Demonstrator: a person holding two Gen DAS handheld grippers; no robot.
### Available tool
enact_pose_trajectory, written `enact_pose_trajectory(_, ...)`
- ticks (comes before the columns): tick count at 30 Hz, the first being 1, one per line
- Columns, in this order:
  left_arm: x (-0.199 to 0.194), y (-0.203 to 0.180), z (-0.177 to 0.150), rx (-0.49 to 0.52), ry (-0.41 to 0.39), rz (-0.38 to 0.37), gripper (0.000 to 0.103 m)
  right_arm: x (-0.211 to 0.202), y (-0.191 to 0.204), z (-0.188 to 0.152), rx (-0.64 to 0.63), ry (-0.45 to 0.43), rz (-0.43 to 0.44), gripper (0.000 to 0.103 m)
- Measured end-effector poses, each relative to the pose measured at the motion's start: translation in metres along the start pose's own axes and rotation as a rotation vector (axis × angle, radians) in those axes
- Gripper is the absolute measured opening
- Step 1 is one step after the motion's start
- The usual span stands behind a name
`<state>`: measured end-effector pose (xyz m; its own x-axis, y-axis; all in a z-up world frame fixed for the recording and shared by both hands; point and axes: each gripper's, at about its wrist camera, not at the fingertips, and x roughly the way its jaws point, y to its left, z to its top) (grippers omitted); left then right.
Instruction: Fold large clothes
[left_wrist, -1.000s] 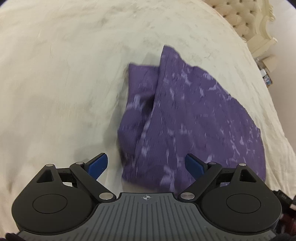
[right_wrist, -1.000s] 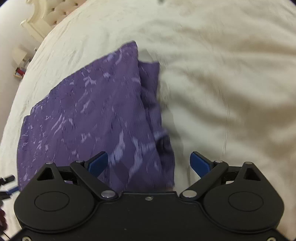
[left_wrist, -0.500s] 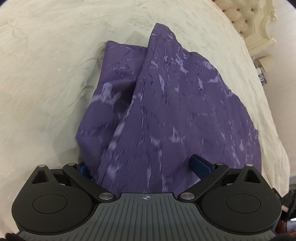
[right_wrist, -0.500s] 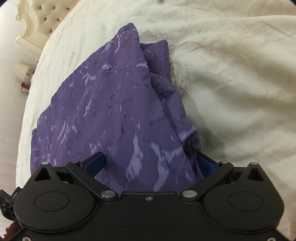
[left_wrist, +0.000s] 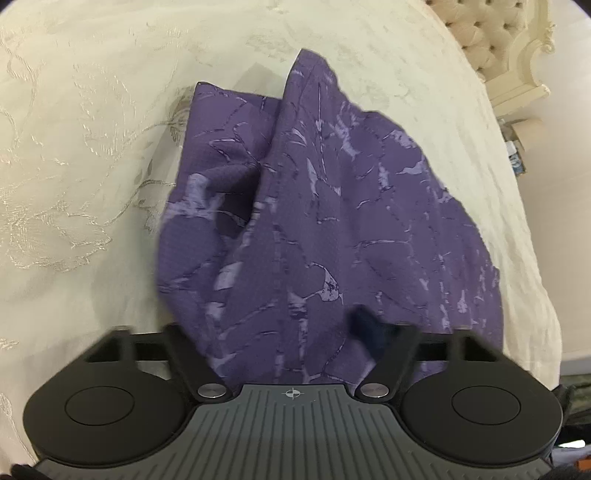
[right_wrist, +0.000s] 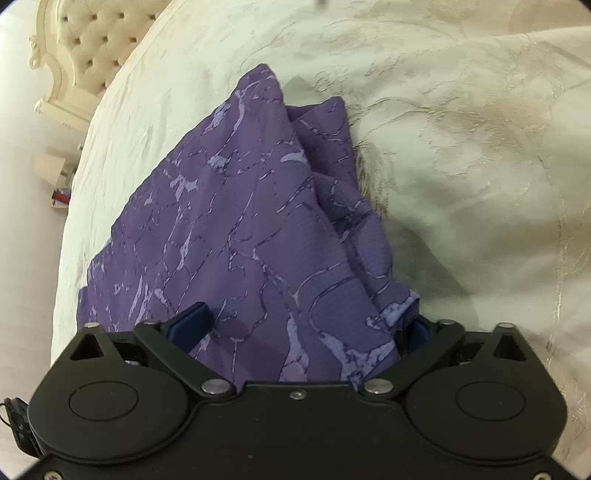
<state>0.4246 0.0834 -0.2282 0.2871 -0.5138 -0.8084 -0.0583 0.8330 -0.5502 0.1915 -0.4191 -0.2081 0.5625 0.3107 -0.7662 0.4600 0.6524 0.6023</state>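
Observation:
A purple garment (left_wrist: 332, 206) with a pale crackle print lies folded on a cream bedspread (left_wrist: 81, 177). Its near edge drapes between the fingers of my left gripper (left_wrist: 280, 325); the jaws stand wide and the left fingertip is hidden under cloth. In the right wrist view the same garment (right_wrist: 236, 221) also lies between the open jaws of my right gripper (right_wrist: 303, 325), covering most of the right finger; the left blue pad (right_wrist: 192, 321) shows. Neither pair of pads presses on the cloth.
A cream tufted headboard (left_wrist: 491, 40) stands at the bed's far end and also shows in the right wrist view (right_wrist: 85, 48). Small items sit on a bedside stand (right_wrist: 55, 177). The bedspread (right_wrist: 480, 166) has embroidered folds to the right.
Both grippers have moved forward onto the garment's near edge. The cloth, ahead of the fingers a second ago, now lies between both pairs of fingers.

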Motion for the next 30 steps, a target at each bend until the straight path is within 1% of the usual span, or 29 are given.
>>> enact_pose_trajectory(1,-0.002,0.0,-0.001,-0.004,-0.001,-0.011,0.046,0.0,0.003,0.0,-0.01,0.006,0.0,0.078)
enact_pose_trajectory(2,-0.004,-0.001,-0.001,-0.007,-0.002,-0.017,0.04,-0.001,0.008,0.001,-0.028,0.015,0.006,0.062)
enact_pose_trajectory(3,-0.006,-0.002,-0.001,-0.008,-0.003,-0.024,0.036,-0.003,0.013,0.001,-0.048,0.017,0.005,0.048)
enact_pose_trajectory(4,-0.008,-0.005,0.0,-0.006,-0.004,-0.03,0.034,-0.005,0.019,0.001,-0.073,0.016,-0.003,0.041)
enact_pose_trajectory(5,-0.011,-0.007,0.0,0.0,-0.005,-0.031,0.031,-0.009,0.026,0.001,-0.103,0.015,-0.009,0.036)
enact_pose_trajectory(6,-0.014,-0.011,0.0,0.01,-0.009,-0.032,0.03,-0.012,0.033,0.002,-0.133,0.018,-0.019,0.034)
enact_pose_trajectory(8,-0.024,-0.018,-0.001,0.023,-0.022,-0.057,0.029,-0.019,0.041,0.002,-0.154,0.023,-0.012,0.033)
enact_pose_trajectory(11,-0.043,-0.024,-0.008,0.03,-0.041,-0.103,0.028,-0.034,0.047,0.0,-0.151,0.024,0.039,0.032)
enact_pose_trajectory(13,-0.057,-0.026,-0.017,0.042,-0.048,-0.122,0.028,-0.045,0.052,-0.006,-0.163,0.041,0.071,0.032)
enact_pose_trajectory(16,-0.077,-0.019,-0.037,0.034,-0.047,-0.137,0.028,-0.056,0.058,-0.027,-0.198,0.095,0.091,0.032)
enact_pose_trajectory(18,-0.092,-0.009,-0.053,0.021,-0.038,-0.135,0.028,-0.063,0.059,-0.045,-0.222,0.148,0.097,0.032)
enact_pose_trajectory(23,-0.129,0.029,-0.091,0.006,-0.003,-0.098,0.028,-0.078,0.054,-0.088,-0.295,0.301,0.113,0.032)
enact_pose_trajectory(24,-0.133,0.038,-0.098,-0.001,0.002,-0.081,0.028,-0.081,0.052,-0.097,-0.307,0.332,0.113,0.032)
enact_pose_trajectory(26,-0.138,0.054,-0.108,0.0,0.011,-0.028,0.029,-0.082,0.048,-0.11,-0.327,0.36,0.093,0.034)
enact_pose_trajectory(28,-0.133,0.069,-0.117,-0.011,0.02,0.023,0.036,-0.08,0.044,-0.117,-0.345,0.353,0.036,0.041)
enact_pose_trajectory(29,-0.128,0.075,-0.12,-0.022,0.018,0.051,0.042,-0.077,0.041,-0.119,-0.345,0.339,-0.003,0.047)
enact_pose_trajectory(30,-0.123,0.078,-0.122,-0.029,0.015,0.088,0.051,-0.073,0.039,-0.121,-0.346,0.322,-0.041,0.053)
